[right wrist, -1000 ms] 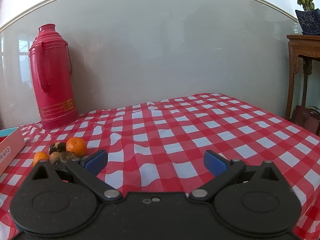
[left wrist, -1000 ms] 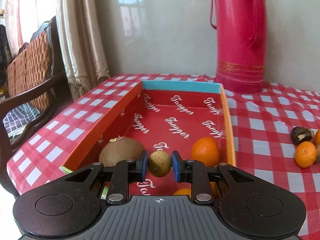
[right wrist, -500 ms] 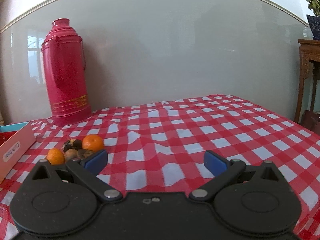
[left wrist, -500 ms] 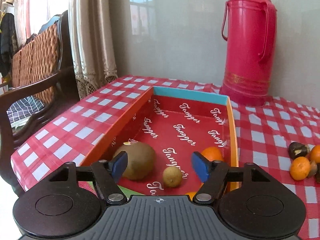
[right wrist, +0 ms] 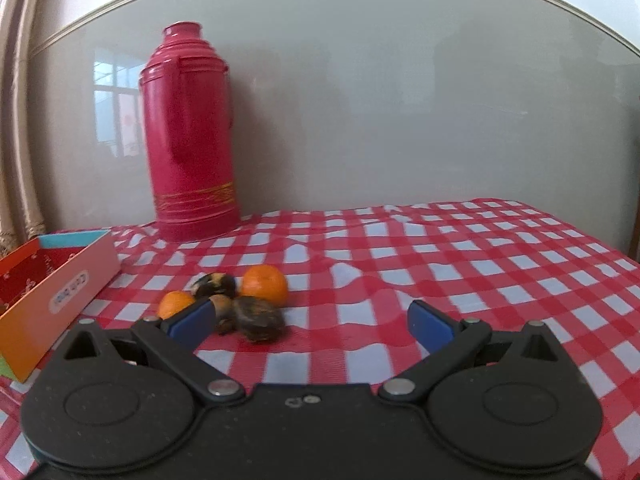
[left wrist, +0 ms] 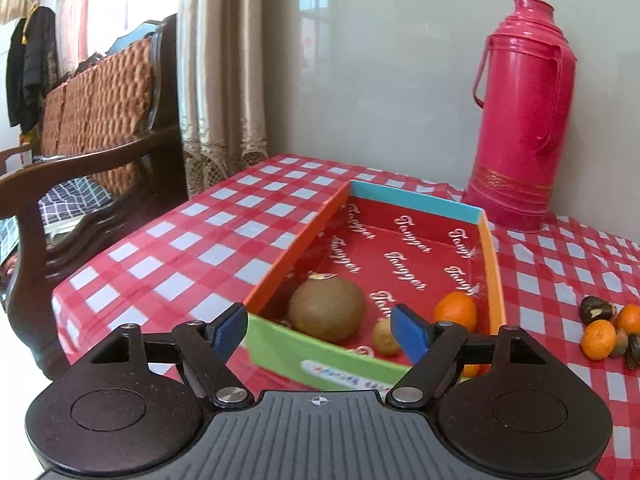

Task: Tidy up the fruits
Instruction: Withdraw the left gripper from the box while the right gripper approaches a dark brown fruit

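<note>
An open red box (left wrist: 490,264) lies on the checked tablecloth and holds a large brown kiwi (left wrist: 326,310), a small brownish fruit (left wrist: 385,337) and an orange (left wrist: 456,312). My left gripper (left wrist: 320,330) hangs just in front of the box's green near wall, its jaws opening with nothing between the pads. To the right of the box, a loose pile of two oranges (right wrist: 265,283) (right wrist: 175,303) and dark chestnuts (right wrist: 256,317) sits on the cloth. My right gripper (right wrist: 310,322) is open just short of that pile, which lies beside its left fingertip.
A tall pink thermos (right wrist: 188,136) stands at the back against the wall, behind the box (right wrist: 60,284). A wooden chair with a woven back (left wrist: 100,120) and a curtain (left wrist: 220,60) stand left of the table. Checked cloth stretches to the right of the pile.
My left gripper let go of the small brownish fruit, which now lies in the box, and drew back as its jaws spread. The right gripper swung left, bringing the fruit pile nearer its fingers.
</note>
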`<state>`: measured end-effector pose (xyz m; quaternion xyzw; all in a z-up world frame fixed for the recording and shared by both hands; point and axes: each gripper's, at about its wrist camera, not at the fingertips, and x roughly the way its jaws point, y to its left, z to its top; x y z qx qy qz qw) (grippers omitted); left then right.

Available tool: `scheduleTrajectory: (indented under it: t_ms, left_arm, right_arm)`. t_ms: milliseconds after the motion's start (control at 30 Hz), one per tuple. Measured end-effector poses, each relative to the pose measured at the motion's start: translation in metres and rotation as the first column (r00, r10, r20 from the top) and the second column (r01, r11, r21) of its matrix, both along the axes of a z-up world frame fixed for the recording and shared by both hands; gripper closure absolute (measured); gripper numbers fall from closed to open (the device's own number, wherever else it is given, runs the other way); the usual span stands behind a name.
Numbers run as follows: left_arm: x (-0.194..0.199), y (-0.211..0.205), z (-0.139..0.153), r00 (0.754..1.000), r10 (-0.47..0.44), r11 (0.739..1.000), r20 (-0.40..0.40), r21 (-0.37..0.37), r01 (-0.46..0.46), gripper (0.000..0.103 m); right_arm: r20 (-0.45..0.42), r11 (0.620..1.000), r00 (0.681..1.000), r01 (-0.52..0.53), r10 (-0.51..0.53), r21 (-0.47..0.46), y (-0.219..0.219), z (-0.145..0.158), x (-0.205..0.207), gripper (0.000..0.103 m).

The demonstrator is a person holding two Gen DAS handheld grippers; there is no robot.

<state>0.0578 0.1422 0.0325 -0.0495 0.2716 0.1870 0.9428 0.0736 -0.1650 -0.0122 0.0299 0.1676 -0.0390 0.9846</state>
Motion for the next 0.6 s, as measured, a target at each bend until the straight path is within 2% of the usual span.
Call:
scheduleTrajectory:
  t_ms: [233,400,600]
  left_arm:
    - [-0.024,0.013,-0.011,0.998,0.053,0.997,0.034,0.062,-0.055,0.018]
    - [-0.038,0.028,-0.012,0.993,0.098,0.995,0.066,0.023,-0.099,0.016]
    - [-0.051,0.041,-0.016,0.986,0.140,0.990,0.092,-0.014,-0.140,0.007]
  right_arm:
    - [-0.012,0.999,0.999,-0.031,0.030,-0.023,0.009,-0.002,0.006,0.006]
    - [-0.044,0.999,0.998,-0.036,0.035,-0.016,0.007,-0.003,0.016,0.008]
    - [-0.067,0.999,0.996,-0.053,0.053,-0.003,0.005,-0.004,0.023,0.017]
